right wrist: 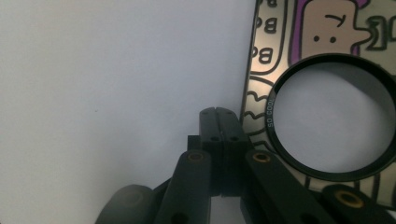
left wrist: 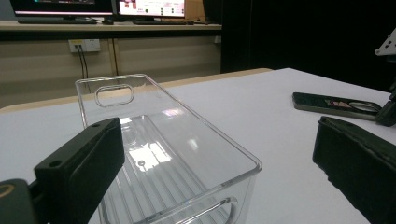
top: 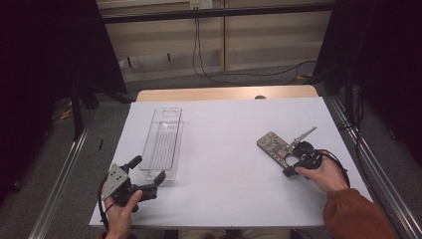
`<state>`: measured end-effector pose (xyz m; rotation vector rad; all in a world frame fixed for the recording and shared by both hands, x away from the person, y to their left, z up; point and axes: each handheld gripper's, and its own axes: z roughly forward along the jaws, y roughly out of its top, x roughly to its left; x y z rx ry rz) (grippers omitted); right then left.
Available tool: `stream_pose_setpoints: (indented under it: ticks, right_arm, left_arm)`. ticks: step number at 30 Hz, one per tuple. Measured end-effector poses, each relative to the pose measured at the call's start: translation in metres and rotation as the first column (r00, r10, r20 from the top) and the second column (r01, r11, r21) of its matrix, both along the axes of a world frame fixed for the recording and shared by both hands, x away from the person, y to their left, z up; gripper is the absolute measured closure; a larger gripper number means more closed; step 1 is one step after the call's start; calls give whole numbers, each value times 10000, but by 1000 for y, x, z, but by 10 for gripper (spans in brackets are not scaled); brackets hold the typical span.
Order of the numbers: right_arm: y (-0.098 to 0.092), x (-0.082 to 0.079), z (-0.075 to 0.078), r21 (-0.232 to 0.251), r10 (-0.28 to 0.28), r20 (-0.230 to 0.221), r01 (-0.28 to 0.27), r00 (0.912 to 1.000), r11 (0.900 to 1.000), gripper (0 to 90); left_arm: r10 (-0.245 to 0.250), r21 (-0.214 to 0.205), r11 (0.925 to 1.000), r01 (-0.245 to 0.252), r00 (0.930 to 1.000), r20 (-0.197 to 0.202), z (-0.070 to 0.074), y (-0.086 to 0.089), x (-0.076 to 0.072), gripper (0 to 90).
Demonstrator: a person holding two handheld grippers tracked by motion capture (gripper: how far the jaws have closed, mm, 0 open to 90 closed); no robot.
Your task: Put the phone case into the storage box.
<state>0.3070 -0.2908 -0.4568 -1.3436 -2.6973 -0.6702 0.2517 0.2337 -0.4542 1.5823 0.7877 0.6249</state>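
In the high view the left gripper [top: 148, 174] is hovering with jaws apart at the near end of the clear tray [top: 163, 142], while the right gripper [top: 297, 158] is resting beside the phone [top: 273, 146] on the white table [top: 224, 149]

In the left gripper view the tray [left wrist: 163, 154] is lying between the open jaws

In the right gripper view the jaws are pressing together, empty, at the edge of the phone [right wrist: 280, 70] and its black ring [right wrist: 299, 163]

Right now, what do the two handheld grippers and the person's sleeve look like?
Both grippers are black with two blocky jaws. The left gripper carries a grey three-cornered plate on top. The right gripper shows brass-coloured pivot pins and trails a black cable. The right arm wears a rust-orange sleeve.
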Motion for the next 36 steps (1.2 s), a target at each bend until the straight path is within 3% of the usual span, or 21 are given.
stream_pose_setpoints:
  ticks: [5, 7, 11, 17, 21, 26, 28, 36]
  right_arm:
    - [-5, 2, -1, -43, 77, 183, -77, 9998, 10000, 900]
    - [-6, 1, 1, -151, -132, 30, 132, 9999, 9998, 900]
    - [-8, 2, 0, -236, -223, 221, 228, 9995, 9995, 900]
    - [-9, 3, 0, -26, -192, 162, 192, 9997, 9998, 900]
    - [-6, 3, 5, 228, -173, 368, 165, 9992, 9996, 900]
    - [-4, 7, 12, 331, -532, 536, 514, 9971, 9981, 900]
    - [-6, 13, 16, 409, -625, 932, 589, 9937, 9974, 900]
    - [-2, 44, 22, 430, -1195, 1175, 1151, 9859, 9924, 900]
  left_arm:
    - [41, 21, 10000, -41, 10000, -16, 0, 0, 0, 22]
    - [47, -46, 10000, -48, 10000, -36, 0, 0, 0, 22]
    - [45, -22, 10000, -45, 10000, -23, 0, 0, 0, 22]
    - [44, 12, 10000, -44, 10000, -51, 0, 0, 0, 22]
    - [-40, 105, 9999, 40, 10000, -22, -1, 0, 1, 22]
    - [36, 7, 10000, -36, 10000, -1, 0, -1, 1, 22]
    - [28, -3, 10000, -28, 10000, 12, 0, -1, 1, 22]
    - [26, -52, 10000, -26, 10000, 46, 0, -1, 2, 22]
